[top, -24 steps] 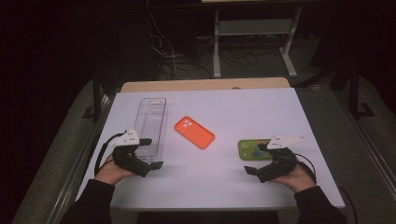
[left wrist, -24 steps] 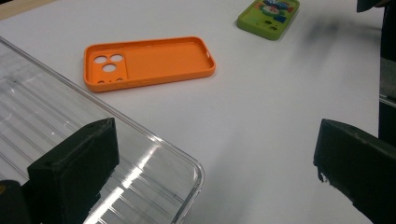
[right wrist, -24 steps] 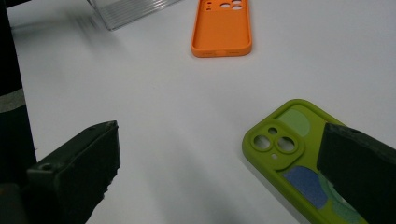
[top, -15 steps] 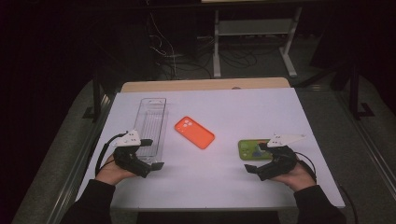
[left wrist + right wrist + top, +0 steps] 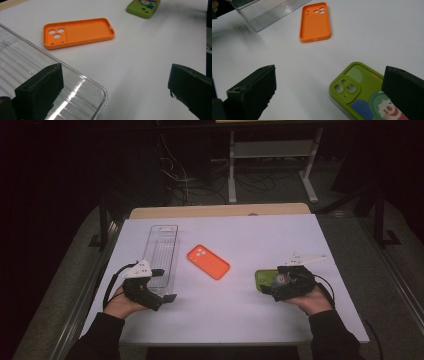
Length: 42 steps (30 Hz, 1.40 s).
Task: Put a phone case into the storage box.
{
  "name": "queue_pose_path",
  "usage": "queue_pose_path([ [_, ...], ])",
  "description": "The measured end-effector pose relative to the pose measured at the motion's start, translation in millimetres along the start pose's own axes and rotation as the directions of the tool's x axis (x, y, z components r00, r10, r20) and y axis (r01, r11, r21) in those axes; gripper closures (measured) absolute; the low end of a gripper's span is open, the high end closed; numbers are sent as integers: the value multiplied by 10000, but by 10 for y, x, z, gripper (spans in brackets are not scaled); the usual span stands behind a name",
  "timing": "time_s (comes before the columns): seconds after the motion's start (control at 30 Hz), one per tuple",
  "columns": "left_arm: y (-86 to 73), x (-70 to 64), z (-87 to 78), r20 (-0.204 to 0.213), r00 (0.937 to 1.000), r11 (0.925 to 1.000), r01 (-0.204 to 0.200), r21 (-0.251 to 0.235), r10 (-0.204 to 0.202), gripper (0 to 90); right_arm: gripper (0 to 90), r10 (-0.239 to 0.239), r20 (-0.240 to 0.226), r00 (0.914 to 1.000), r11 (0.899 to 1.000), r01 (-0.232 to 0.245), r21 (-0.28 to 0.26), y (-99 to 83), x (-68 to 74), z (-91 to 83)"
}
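Note:
An orange phone case (image 5: pixel 208 261) lies hollow side up at the middle of the white table (image 5: pixel 240 320). It appears again as the orange phone case (image 5: pixel 78 32) and the orange phone case (image 5: pixel 315 22). A green phone case (image 5: pixel 264 277) with a cartoon clown lies to the right, also seen as the green phone case (image 5: pixel 362 92) and the green phone case (image 5: pixel 143 7). My right gripper (image 5: pixel 270 286) is open, and the green case's camera end lies between its jaws (image 5: pixel 327 100). My left gripper (image 5: pixel 165 285) is open at the near corner of a clear tray, one jaw above that corner (image 5: pixel 110 100).
A long clear ribbed plastic tray (image 5: pixel 162 252) lies left of the orange case, with its corner close to my left gripper (image 5: pixel 82 92). A wooden strip (image 5: pixel 220 211) borders the table's far edge. Beyond it are a dark floor, cables and a metal stand (image 5: pixel 270 150).
My right gripper has shifted slightly up over the green case. The left gripper and both cases have stayed where they were.

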State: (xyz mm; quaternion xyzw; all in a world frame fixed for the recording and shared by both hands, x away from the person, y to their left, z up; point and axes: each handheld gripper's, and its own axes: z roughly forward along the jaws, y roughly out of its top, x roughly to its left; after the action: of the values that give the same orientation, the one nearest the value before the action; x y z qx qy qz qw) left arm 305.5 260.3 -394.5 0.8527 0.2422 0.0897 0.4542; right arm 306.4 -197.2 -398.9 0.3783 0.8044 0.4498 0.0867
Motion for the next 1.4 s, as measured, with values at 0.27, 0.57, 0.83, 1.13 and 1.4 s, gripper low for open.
queue_pose_path([
  [0.27, -5, 8, -15, 32, 10000, 10000, 39, -64, -38, 0, 0, -62, 318, 9995, 10000, 60, 54, 148, -7, 71],
  [0.57, -8, 24, -34, 67, 9995, 9990, 321, -318, -319, 0, 0, -89, 297, 9995, 9998, 84, 173, 374, -21, 249],
  [0.83, -4, 35, -39, 49, 9995, 9990, 309, -324, -308, 0, 0, -345, 306, 9989, 9985, 331, 442, 513, -17, 376],
  [1.13, -3, 37, -39, 61, 9995, 9989, 322, -333, -320, 0, 0, -358, 320, 9988, 9975, 338, 624, 670, -11, 495],
  [1.4, -3, 38, -42, 64, 9994, 9989, 340, -333, -338, 0, 0, -406, 303, 9987, 9958, 380, 830, 775, -1, 618],
])
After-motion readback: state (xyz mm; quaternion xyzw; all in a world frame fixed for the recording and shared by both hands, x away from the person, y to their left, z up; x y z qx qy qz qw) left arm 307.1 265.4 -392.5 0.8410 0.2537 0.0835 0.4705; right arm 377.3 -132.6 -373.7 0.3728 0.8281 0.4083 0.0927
